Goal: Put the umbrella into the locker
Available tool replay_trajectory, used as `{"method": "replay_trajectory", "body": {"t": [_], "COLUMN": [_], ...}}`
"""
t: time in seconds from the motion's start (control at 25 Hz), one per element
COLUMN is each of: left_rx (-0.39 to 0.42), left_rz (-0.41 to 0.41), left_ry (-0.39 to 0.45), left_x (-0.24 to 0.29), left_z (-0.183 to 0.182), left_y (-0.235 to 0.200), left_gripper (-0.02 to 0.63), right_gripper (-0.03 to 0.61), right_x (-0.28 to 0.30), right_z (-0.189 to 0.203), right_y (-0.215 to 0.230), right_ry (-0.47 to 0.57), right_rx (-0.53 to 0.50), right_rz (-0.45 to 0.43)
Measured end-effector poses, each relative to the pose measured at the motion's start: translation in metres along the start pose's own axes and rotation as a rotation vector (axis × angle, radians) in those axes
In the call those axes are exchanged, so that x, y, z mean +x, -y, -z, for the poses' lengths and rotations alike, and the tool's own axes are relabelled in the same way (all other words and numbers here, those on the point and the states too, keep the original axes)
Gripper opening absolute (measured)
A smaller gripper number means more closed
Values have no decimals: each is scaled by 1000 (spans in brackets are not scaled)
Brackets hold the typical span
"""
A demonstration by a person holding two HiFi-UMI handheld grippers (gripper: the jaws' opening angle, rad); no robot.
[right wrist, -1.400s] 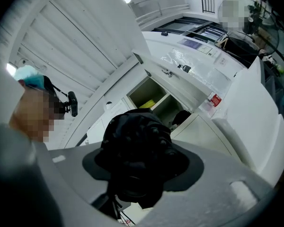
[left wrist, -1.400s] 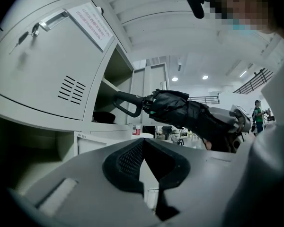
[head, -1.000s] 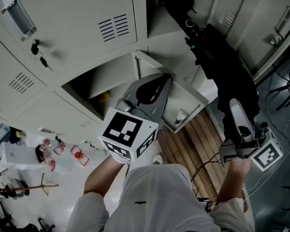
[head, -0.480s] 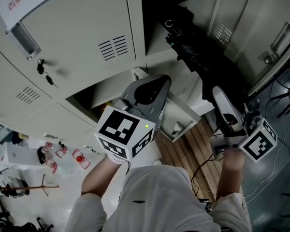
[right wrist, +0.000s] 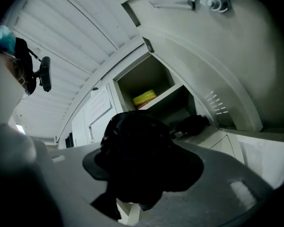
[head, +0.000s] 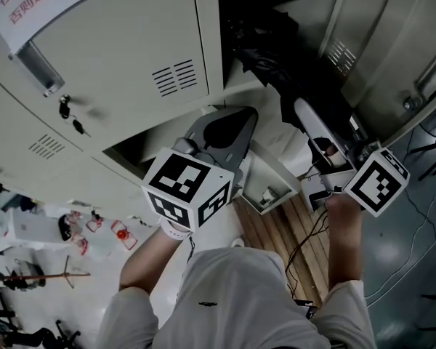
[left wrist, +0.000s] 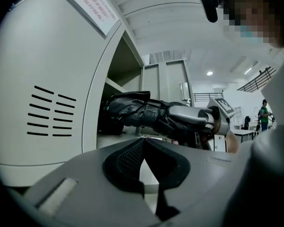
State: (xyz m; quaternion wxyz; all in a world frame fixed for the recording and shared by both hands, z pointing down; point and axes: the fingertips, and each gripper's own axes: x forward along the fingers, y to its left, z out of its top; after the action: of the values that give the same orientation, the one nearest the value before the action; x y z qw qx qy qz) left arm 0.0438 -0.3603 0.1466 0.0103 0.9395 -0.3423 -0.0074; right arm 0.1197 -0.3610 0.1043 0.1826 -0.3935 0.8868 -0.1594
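A black folded umbrella (head: 265, 57) reaches up and left, and its far end lies inside the open locker compartment (head: 291, 6). My right gripper (head: 305, 118) is shut on its near end, with the marker cube just below. In the right gripper view the umbrella (right wrist: 137, 150) fills the space between the jaws. From the left gripper view the umbrella (left wrist: 142, 112) runs level from the right gripper (left wrist: 206, 119) into the locker opening (left wrist: 120, 79). My left gripper (head: 241, 116) hangs below that opening, its jaws (left wrist: 142, 143) shut on nothing.
A lower locker door (head: 276, 169) stands open beside my left gripper. Closed doors with vents (head: 174, 75) and keys (head: 71, 115) fill the left. A yellow thing (right wrist: 144, 97) sits on an upper shelf and a dark item (right wrist: 194, 124) below it. Cables (head: 312, 238) trail over a wooden board.
My right gripper has carried the umbrella up and to the left, pushing its far end deeper into the open locker. The left gripper has risen slightly.
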Motion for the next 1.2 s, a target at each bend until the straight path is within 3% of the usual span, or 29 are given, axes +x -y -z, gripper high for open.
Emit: {"method": "replay_trajectory", "body": {"t": [0.72, 0.88, 1.2], "left_rx": [-6, -2, -11], "left_rz": [-56, -53, -53], "left_ry": [-30, -34, -28], "left_x": [18, 25, 39], "left_z": [2, 2, -2], "left_y": [-31, -35, -42], "left_gripper": [17, 17, 17], "right_gripper": [247, 247, 247], "right_x": [83, 101, 137], "right_z": [-2, -8, -7], "right_y": [32, 39, 55], "right_ry": [-53, -57, -107], "right_rx": [26, -32, -42], "right_rz": [23, 25, 38]}}
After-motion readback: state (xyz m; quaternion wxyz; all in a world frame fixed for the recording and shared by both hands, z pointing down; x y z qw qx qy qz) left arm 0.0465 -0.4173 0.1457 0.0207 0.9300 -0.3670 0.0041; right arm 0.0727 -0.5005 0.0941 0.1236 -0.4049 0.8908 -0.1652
